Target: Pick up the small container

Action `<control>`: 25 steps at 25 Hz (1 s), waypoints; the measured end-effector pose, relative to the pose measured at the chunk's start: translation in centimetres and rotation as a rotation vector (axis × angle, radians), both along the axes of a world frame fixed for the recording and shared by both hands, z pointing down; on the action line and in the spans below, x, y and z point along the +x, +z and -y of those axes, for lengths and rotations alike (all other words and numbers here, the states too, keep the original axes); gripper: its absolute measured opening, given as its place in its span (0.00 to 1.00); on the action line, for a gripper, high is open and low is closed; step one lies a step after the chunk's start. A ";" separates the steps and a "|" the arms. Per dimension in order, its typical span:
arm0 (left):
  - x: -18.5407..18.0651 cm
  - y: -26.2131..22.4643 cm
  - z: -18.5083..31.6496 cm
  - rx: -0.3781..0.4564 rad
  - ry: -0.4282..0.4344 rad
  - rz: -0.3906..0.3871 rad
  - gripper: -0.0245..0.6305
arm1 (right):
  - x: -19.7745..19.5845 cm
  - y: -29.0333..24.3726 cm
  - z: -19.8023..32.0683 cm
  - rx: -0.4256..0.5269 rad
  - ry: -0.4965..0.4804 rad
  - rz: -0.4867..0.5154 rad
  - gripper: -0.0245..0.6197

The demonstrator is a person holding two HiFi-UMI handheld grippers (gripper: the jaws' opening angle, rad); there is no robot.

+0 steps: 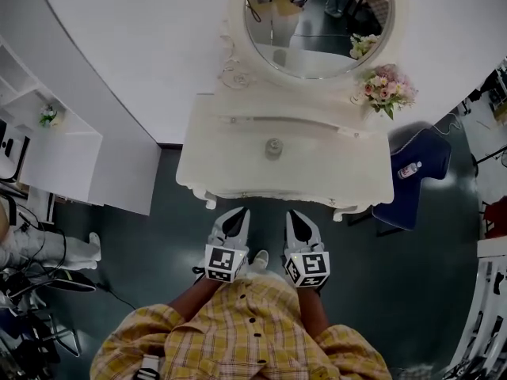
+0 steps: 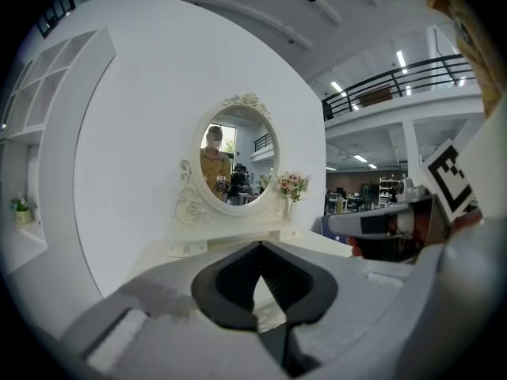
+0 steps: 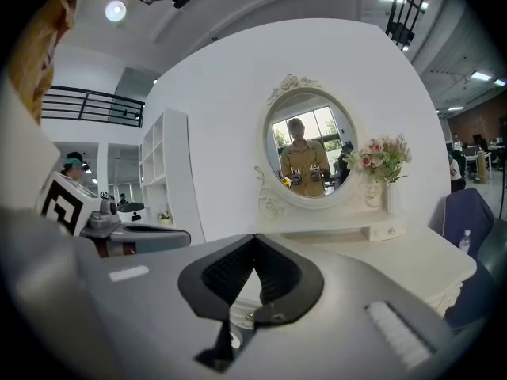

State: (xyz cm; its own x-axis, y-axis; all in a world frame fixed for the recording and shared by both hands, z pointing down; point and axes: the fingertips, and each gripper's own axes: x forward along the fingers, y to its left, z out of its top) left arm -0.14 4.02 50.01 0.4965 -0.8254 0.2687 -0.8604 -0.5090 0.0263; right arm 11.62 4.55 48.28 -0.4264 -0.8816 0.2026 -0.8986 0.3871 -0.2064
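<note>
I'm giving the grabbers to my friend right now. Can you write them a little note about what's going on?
Left gripper: shut, empty, held in front of the person, short of the table edge.
Right gripper: shut, empty, side by side with the left.
Small container: stands alone in the middle of the white dressing table, in front of the mirror.
Done: the person is standing at the table; nothing is picked up yet.
Left: reach over the table, open one gripper's jaws, close them on the container and lift it.

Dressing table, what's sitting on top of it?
On the dressing table stand a small container mid-top, pink flowers at its back right corner and an oval mirror along the back. What the container holds cannot be seen.
</note>
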 end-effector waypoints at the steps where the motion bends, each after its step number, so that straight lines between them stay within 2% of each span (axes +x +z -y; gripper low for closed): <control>1: 0.2 0.1 0.4 -0.003 0.003 -0.003 0.04 | 0.0 0.2 0.4 -0.005 0.000 0.000 0.04; 14: -0.1 1.7 7.5 -0.066 0.032 -0.018 0.04 | -1.1 1.8 7.9 -0.064 0.023 -0.002 0.04; 25: -0.2 3.4 12.7 -0.088 0.100 -0.024 0.04 | -1.6 4.2 13.3 -0.103 0.088 -0.023 0.04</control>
State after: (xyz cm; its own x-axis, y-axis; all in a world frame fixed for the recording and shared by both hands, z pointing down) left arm -0.38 -8.66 53.44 0.5825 -0.7451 0.3247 -0.8039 -0.5872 0.0947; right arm 10.07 -8.71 52.49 -0.3421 -0.8896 0.3027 -0.9333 0.2840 -0.2199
